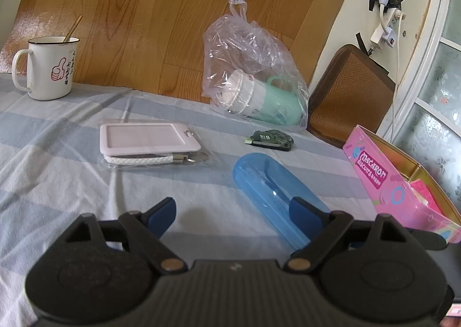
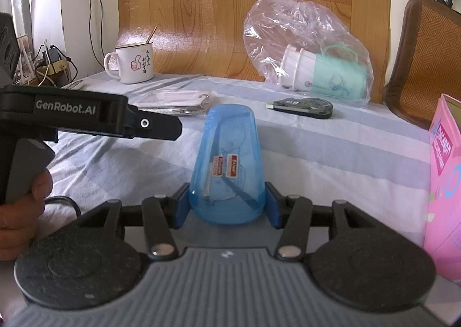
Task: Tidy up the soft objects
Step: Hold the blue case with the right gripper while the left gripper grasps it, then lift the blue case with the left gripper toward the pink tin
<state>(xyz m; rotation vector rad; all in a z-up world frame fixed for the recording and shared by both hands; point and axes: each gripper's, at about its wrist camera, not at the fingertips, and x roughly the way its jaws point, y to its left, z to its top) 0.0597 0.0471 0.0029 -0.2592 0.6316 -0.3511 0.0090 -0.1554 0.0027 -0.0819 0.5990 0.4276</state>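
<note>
We see our right gripper [image 2: 227, 204] with its blue jaws pressed against both sides of the translucent blue case [image 2: 227, 165], which lies on the striped cloth [image 2: 331, 154]. Two small red-and-white stickers sit on the case; their print is too small to read. Our left gripper [image 1: 233, 216] hovers with jaws spread wide and holding nothing, the case's near end just beside its right finger. In the right wrist view that gripper's body reads "GenRobot.AI". The pink tin [image 1: 397, 183] at the right reads "Macaron Biscuits". The white mug [image 1: 47, 67] bears a red thumbs-up and Chinese characters we cannot read. A plastic bag [image 1: 247, 67] holds a mint cup [image 1: 270, 102].
</note>
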